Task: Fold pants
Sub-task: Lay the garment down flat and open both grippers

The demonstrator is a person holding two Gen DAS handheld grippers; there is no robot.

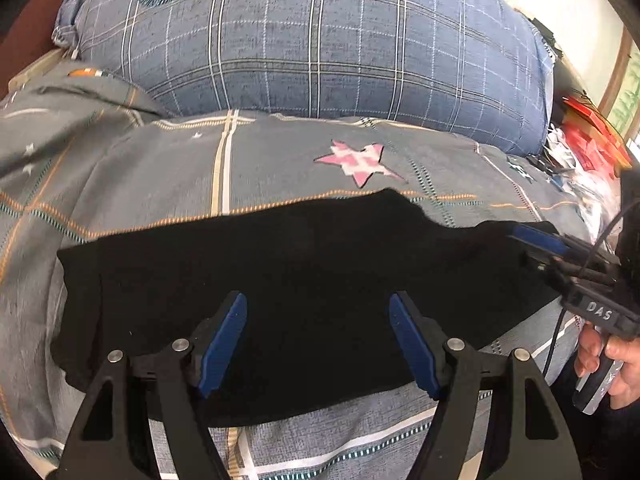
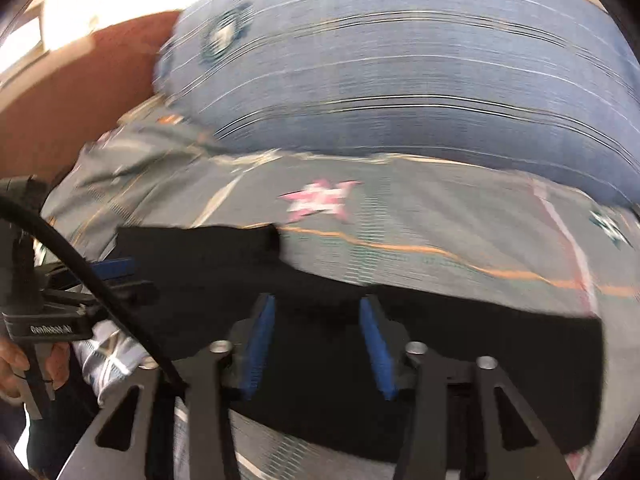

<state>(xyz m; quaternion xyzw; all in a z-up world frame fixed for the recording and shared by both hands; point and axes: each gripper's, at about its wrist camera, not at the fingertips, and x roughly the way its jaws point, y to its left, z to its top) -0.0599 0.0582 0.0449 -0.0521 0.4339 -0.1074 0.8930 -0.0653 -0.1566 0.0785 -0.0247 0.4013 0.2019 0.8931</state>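
The black pants [image 1: 304, 264] lie folded into a wide flat band across the grey bedsheet [image 1: 160, 168]. My left gripper [image 1: 318, 304] is open and empty, hovering over the near middle of the band. My right gripper [image 2: 316, 308] is open and empty over the pants [image 2: 460, 344], which stretch across that blurred view. The right gripper also shows in the left wrist view [image 1: 560, 248] at the band's right end, with a hand on its handle. The left gripper shows at the left of the right wrist view [image 2: 116, 276].
A big blue plaid pillow [image 1: 320, 40] lies behind the pants. The sheet bears a pink star patch [image 1: 358, 162]. Red and white clutter [image 1: 588, 148] sits at the far right past the bed. A brown headboard [image 2: 80, 104] stands at the left.
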